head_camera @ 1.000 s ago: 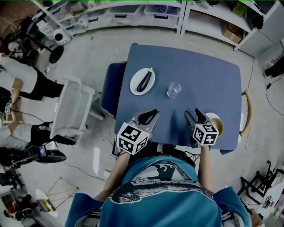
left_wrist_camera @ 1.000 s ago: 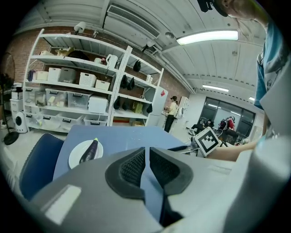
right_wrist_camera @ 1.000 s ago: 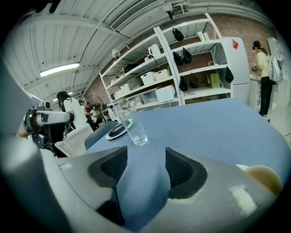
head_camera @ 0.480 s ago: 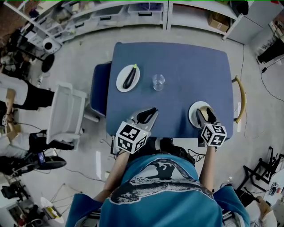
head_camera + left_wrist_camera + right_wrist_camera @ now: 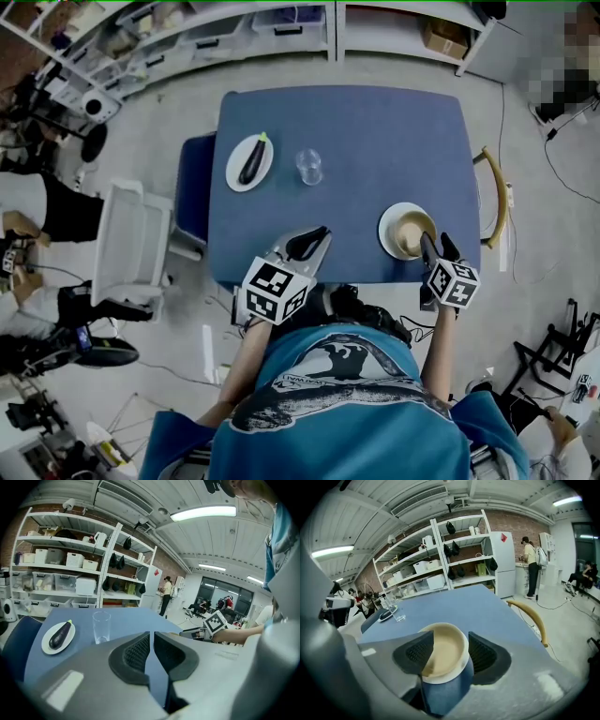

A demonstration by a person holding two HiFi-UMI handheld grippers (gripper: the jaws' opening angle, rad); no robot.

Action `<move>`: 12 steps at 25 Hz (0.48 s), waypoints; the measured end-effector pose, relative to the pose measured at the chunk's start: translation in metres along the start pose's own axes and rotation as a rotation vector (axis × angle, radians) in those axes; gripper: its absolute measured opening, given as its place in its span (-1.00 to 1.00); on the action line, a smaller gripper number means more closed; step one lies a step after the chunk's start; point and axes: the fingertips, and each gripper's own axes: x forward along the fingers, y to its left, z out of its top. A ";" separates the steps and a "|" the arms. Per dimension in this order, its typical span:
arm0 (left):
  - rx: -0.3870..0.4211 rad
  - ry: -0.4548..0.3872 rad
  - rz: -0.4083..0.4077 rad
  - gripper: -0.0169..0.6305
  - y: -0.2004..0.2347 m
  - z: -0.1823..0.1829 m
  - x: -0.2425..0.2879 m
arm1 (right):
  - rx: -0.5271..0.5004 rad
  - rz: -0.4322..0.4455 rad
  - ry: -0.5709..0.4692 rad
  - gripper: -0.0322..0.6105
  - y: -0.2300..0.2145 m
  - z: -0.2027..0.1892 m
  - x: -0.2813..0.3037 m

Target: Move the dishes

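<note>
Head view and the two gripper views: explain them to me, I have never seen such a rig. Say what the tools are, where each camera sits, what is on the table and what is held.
A person holds a two-jaw tool in each hand: the left gripper and the right gripper. The marked cubes are part of them. The head view comes from a camera on the person's head, looking down. Each gripper view comes from a camera on that gripper, looking along its jaws. On the table lie a plate with an eggplant, a glass, and a bowl on a second plate. The left gripper's jaws are together, empty. The right gripper's jaws are apart and have just been closing; the bowl shows between them, not gripped.
</note>
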 end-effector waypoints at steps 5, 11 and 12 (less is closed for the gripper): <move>0.003 0.006 -0.004 -0.81 -0.018 -0.002 0.010 | 0.075 0.006 0.047 -0.37 -0.013 -0.019 0.002; 0.000 0.015 0.010 -0.81 -0.025 -0.005 0.014 | 0.169 0.012 0.081 -0.79 -0.020 -0.030 0.006; -0.002 0.016 0.013 -0.81 -0.025 -0.006 0.015 | 0.187 0.018 0.074 -0.82 -0.020 -0.029 0.007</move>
